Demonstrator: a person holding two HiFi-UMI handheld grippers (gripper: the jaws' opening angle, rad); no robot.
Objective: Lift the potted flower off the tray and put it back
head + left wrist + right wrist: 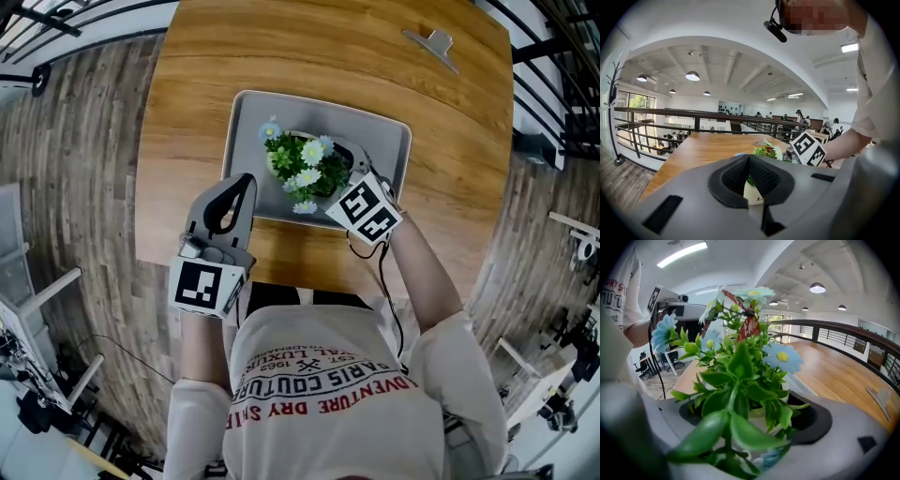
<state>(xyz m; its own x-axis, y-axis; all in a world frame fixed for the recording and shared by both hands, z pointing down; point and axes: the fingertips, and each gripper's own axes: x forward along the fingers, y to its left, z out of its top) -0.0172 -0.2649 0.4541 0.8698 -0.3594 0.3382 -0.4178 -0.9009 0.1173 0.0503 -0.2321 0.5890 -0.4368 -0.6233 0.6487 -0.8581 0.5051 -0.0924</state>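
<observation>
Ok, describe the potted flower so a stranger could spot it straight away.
Find the wooden table; a grey tray lies on its middle. The potted flower stands in that tray: the only green, leafy thing there, with pale blue and white blooms.

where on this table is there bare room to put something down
Bare table top lies left of the tray, along the far edge up to the small grey object, and right of the tray. The near side is crowded: potted flower, right gripper around it, left gripper over the tray's near-left corner.

pot [756,412] mostly behind leaves [740,366] — perhaps untouched by right gripper [754,417] fingers [814,423], nearest leaves blurred
</observation>
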